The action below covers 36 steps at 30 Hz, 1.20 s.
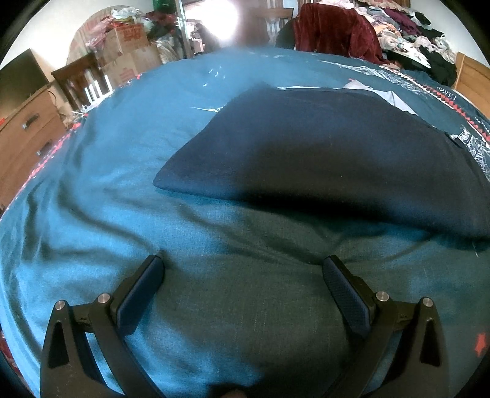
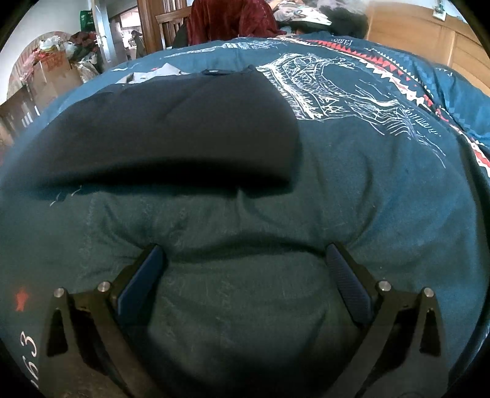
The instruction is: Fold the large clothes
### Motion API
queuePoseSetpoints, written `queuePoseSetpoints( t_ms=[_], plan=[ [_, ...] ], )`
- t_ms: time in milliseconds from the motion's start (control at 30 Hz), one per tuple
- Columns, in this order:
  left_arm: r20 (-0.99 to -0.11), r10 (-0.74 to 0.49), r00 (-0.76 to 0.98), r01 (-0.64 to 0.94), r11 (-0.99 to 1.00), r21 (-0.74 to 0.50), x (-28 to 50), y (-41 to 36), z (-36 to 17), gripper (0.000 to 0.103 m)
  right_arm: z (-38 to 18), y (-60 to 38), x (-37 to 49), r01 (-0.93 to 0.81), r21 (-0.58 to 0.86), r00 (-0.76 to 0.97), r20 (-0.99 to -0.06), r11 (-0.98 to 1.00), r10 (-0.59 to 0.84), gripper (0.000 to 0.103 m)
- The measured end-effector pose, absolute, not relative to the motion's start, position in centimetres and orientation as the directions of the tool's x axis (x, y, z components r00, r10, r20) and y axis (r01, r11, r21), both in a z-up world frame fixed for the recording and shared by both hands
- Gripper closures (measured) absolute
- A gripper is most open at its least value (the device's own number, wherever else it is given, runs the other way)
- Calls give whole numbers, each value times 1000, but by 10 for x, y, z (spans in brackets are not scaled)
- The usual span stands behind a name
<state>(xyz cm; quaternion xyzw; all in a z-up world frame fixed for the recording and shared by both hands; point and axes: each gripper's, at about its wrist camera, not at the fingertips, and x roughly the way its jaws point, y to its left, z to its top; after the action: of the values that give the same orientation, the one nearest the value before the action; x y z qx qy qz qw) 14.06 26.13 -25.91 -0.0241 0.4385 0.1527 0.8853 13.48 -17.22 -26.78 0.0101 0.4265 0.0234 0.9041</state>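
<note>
Closest to me, my left gripper (image 1: 243, 266) sits low over the teal bedspread (image 1: 92, 189), its fingers spread wide with nothing between them — the pad tips press lightly into the cloth, which dimples at each one. My right gripper (image 2: 245, 255) is the same: jaws wide apart, empty, tips resting on the bedspread (image 2: 352, 189), with a soft ridge of fabric bunched between them.

Just beyond both grippers lies the dark navy garment (image 1: 321, 153), folded into a flat rectangle on the bed. In the right wrist view the garment (image 2: 171, 134) sits ahead and to the left, its near folded edge casting a deep shadow, its right edge just beside the white line drawing (image 2: 337, 91) printed on the bedspread. A scrap of pale cloth (image 1: 382, 95) shows at its far edge.

Farther off, a dark red velvet garment (image 1: 333, 27) lies at the bed's far side, next to a heap of mixed clothes (image 1: 407, 33). To the left stand cardboard boxes (image 1: 128, 52) and a wooden dresser (image 1: 27, 131).
</note>
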Motion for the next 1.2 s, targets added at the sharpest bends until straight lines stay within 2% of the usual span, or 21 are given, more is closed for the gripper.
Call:
queuePoseSetpoints(
  t_ms=[933,1033,1100,1200],
  plan=[
    [-790,210,576,-279,959,52,137,266,-256,0,-269,-174,136,-37,47,635,-770,998,60,0],
    [-797,113,593,-260,964,-57,130,275,-245,1,-268,-174,135,-37,50,637,-769,998,62,0],
    [-771,-6,636,-240,949,-205,121,286,-232,3,-268,-173,135,-37,45,636,-770,998,58,0],
    [-660,-242,711,-184,842,-507,118,309,-218,3,-267,-172,135,-37,40,639,-767,999,54,0]
  ],
)
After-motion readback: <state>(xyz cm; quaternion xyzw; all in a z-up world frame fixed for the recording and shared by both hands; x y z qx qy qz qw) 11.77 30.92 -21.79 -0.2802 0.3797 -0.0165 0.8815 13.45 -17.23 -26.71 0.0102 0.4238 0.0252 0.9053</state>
